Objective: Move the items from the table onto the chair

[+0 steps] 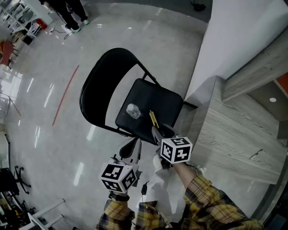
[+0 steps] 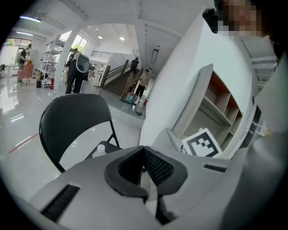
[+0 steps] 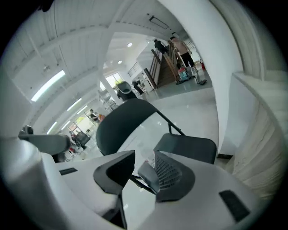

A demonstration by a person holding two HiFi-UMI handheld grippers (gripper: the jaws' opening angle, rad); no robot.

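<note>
A black folding chair (image 1: 167, 102) stands on the shiny floor ahead of me. On its seat lie a clear plastic bottle (image 1: 133, 111) and a thin yellow stick-like item (image 1: 153, 119). Just short of the seat's near edge my left gripper (image 1: 135, 146) is shut, with nothing between its pads. My right gripper (image 1: 162, 131) hovers over that near edge beside the yellow item, open and empty. The left gripper view has the chair's backrest (image 2: 72, 117) and the bottle (image 2: 100, 149) beyond the closed left gripper (image 2: 143, 150). The right gripper view looks past the parted right gripper (image 3: 144, 156) at the chair seat (image 3: 189, 146).
A grey wood-grain table (image 1: 234, 134) is at my right, against a white column (image 1: 234, 40). Open shelving (image 2: 216, 105) sits past it. A red line (image 1: 65, 95) marks the floor left of the chair. People stand far off (image 1: 72, 13).
</note>
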